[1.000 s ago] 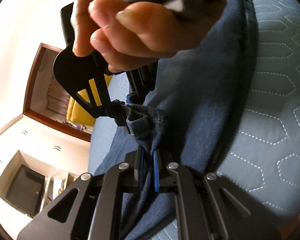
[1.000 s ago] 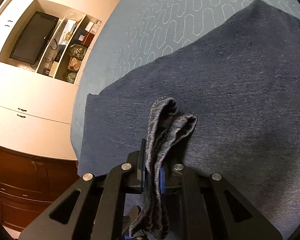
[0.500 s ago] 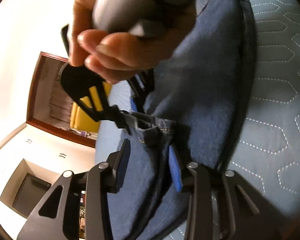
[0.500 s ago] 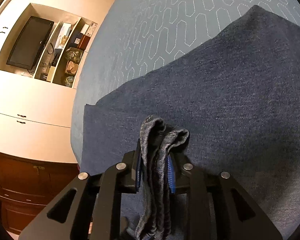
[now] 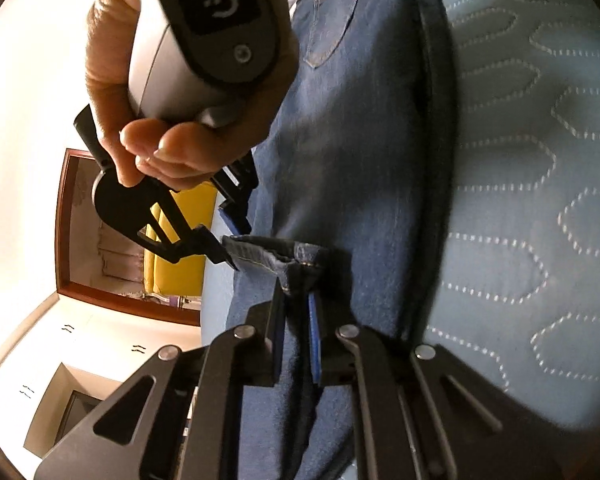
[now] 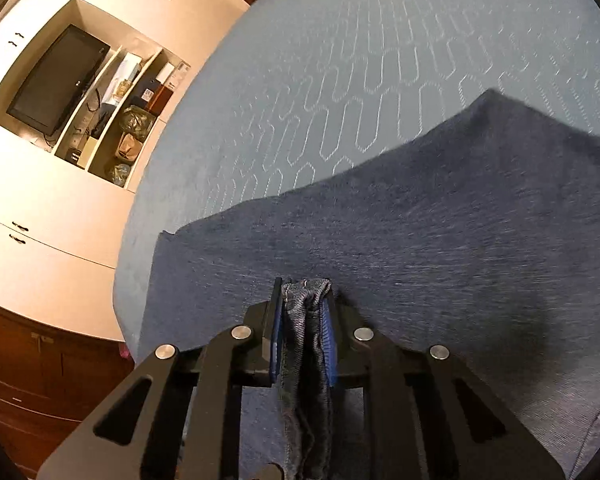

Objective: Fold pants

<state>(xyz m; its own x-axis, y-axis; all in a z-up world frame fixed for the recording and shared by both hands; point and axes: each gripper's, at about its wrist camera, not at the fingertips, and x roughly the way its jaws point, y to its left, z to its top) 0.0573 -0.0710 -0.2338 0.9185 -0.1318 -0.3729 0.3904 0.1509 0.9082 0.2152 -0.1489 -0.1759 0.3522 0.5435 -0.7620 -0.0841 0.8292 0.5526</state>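
Blue denim pants (image 5: pixel 360 160) lie spread on a light blue quilted bed (image 5: pixel 540 200). In the left wrist view my left gripper (image 5: pixel 296 320) is shut on a corner of the folded hem (image 5: pixel 276 254). A hand (image 5: pixel 180 152) holds my right gripper (image 5: pixel 234 240), which pinches the same hem edge a little further along. In the right wrist view my right gripper (image 6: pixel 302 304) is shut on a bunched strip of denim that fills the gap between its blue pads. Beyond it the pants (image 6: pixel 420 260) lie flat on the bed.
The quilted bed (image 6: pixel 380 80) runs on past the pants. Off its edge stands a white cabinet with a TV (image 6: pixel 56 80) and cluttered shelves (image 6: pixel 128 120). A yellow seat (image 5: pixel 180 240) shows through a wood-framed opening (image 5: pixel 62 220).
My left gripper opened wide half a second ago and has shut again on the hem corner. The denim in my right gripper sticks out less past the tips. The hand has lifted.
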